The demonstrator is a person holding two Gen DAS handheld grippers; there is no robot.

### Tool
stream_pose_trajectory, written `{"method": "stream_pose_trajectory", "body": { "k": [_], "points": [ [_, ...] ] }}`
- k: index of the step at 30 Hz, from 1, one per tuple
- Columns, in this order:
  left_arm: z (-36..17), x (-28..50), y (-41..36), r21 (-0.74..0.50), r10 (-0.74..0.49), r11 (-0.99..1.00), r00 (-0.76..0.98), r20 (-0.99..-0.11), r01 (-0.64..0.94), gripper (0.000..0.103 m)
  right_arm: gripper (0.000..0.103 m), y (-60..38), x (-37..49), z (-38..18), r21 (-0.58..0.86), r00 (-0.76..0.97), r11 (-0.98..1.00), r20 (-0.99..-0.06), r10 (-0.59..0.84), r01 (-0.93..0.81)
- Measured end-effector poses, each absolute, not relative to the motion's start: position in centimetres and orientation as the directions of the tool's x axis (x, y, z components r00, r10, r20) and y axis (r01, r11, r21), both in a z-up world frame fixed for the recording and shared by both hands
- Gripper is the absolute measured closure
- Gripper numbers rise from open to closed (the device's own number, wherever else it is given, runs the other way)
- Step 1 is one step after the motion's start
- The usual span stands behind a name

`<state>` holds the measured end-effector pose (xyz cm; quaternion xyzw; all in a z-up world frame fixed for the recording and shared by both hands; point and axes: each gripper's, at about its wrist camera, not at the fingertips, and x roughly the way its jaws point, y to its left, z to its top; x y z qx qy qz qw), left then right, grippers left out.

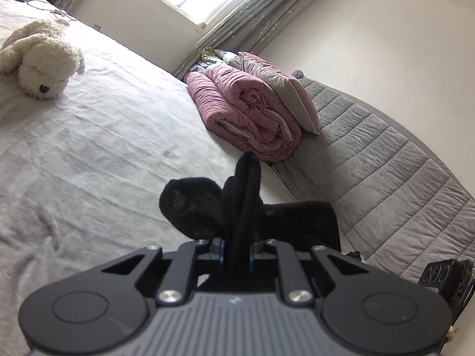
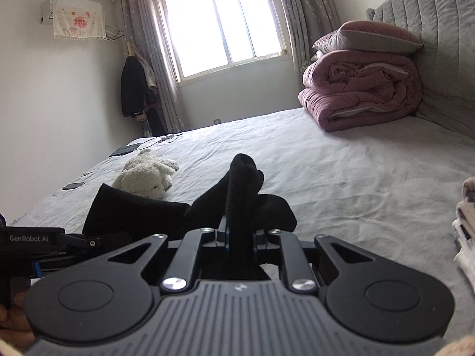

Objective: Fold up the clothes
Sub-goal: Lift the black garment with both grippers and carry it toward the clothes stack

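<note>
Black fleecy garment (image 1: 246,207) is pinched in both grippers and held up off the bed (image 1: 104,136), bunched, with a rounded lobe and a flat panel hanging either side of the pinch. Left gripper (image 1: 237,244) has its jaws closed down onto a thick vertical fold of the cloth; right gripper (image 2: 240,235) likewise clamped tight on a fold, fabric sticking up past the fingertips. In the right wrist view the left gripper body sits just left of the garment, so the two holds are close together. Which kind of garment it is I cannot tell, too crumpled. Judgement: cloth is mid-handling, either being spread for a fold or being brought together into one; the frames do not settle which. To do it well, keep both pinches firm so the thick pile does not slip, keep the two held edges level, and lower onto bare sheet on the near side of the white plush dog (image 2: 147,175), well short of the pink rolled quilt (image 2: 362,89) at the headboard end. Risk: bulky fabric doubling unevenly inside the jaws. Readable writing: "GenRobot.AI" on the left gripper side in the right wrist view. Cloth cover on the wall air conditioner (image 2: 75,17), left of the window, has pink print, too small to read.
</note>
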<state>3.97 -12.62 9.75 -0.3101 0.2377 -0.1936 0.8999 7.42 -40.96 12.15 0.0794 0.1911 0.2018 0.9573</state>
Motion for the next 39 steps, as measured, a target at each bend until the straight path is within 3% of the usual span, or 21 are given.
{"method": "stream_pose_trajectory", "body": {
  "k": [11, 25, 39],
  "points": [
    [11.4, 5.9, -19.9, -0.702, -0.586, 0.657, 0.772, -0.245, 0.275, 0.09, 0.088, -47.3, 7.5, 15.0, 0.173, 0.903, 0.94, -0.272, 0.333, -0.295],
    [14.0, 8.8, -30.9, -0.704, -0.703, 0.596, 0.675, -0.224, 0.387, 0.09, 0.088, -57.8, 7.5, 17.4, 0.252, 0.952, 0.954, -0.212, 0.221, -0.165],
    [13.9, 11.1, -39.8, -0.738, -0.782, 0.527, 0.581, -0.226, 0.421, 0.09, 0.088, -66.6, 6.2, 17.6, 0.342, 0.964, 0.938, -0.224, 0.142, -0.059]
  ]
}}
